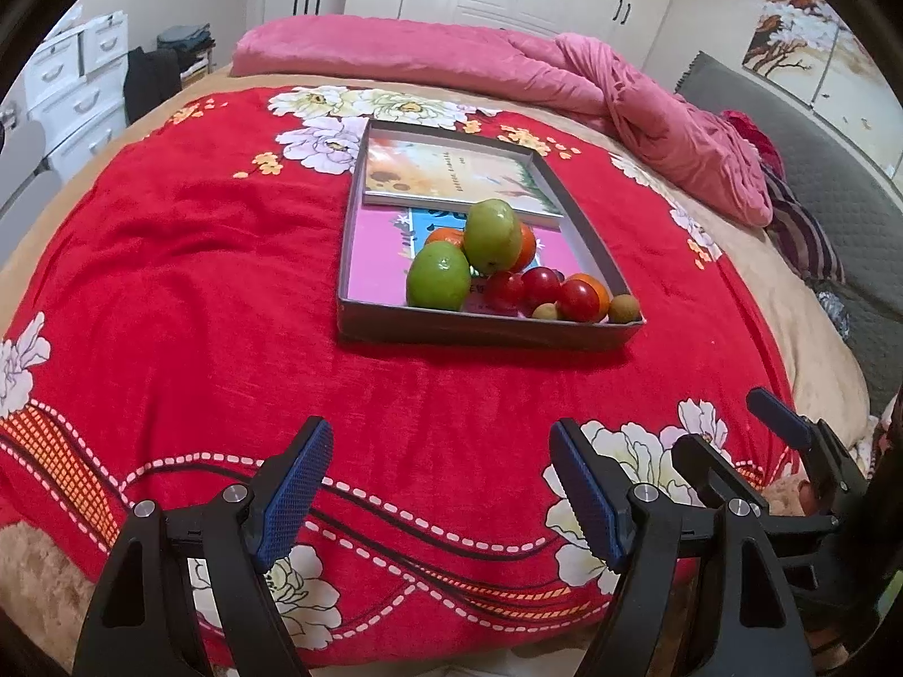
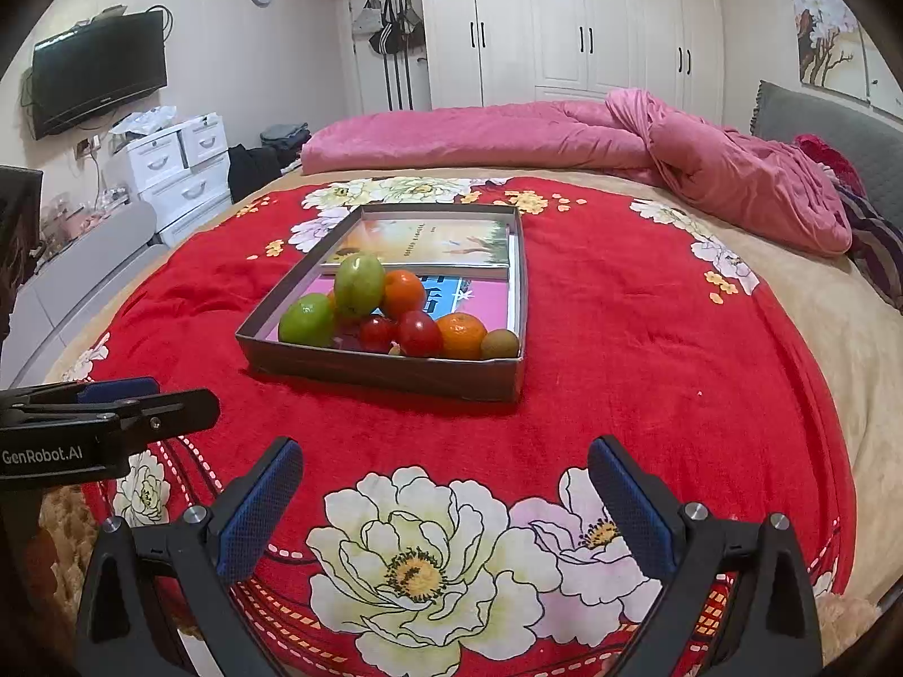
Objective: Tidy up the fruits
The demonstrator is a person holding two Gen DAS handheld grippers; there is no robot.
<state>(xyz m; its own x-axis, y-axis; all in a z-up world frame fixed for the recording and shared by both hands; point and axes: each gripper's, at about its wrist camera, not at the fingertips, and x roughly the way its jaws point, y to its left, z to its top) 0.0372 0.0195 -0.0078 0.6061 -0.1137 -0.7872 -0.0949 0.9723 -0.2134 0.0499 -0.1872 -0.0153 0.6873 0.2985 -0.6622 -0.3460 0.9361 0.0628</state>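
A shallow grey box [image 1: 485, 333] [image 2: 384, 372] lies on the red flowered blanket. Fruit is piled in its near end: two green fruits [image 1: 437, 276] [image 2: 307, 320], oranges [image 1: 527, 248] [image 2: 461, 335], red tomatoes [image 1: 577, 300] [image 2: 419, 333] and small brown round fruits [image 1: 623, 307] [image 2: 499, 344]. My left gripper [image 1: 440, 474] stands open over the blanket, well short of the box, with nothing between its fingers. My right gripper [image 2: 446, 485] is open too and empty, beside the left one; in the left wrist view it shows at the lower right [image 1: 733, 440].
Books [image 1: 451, 175] [image 2: 429, 242] lie in the far part of the box. A pink quilt [image 1: 451, 56] [image 2: 564, 135] is bunched at the back and right of the bed. White drawers [image 2: 180, 163], a wall television [image 2: 99, 70] and wardrobes [image 2: 564, 22] stand beyond.
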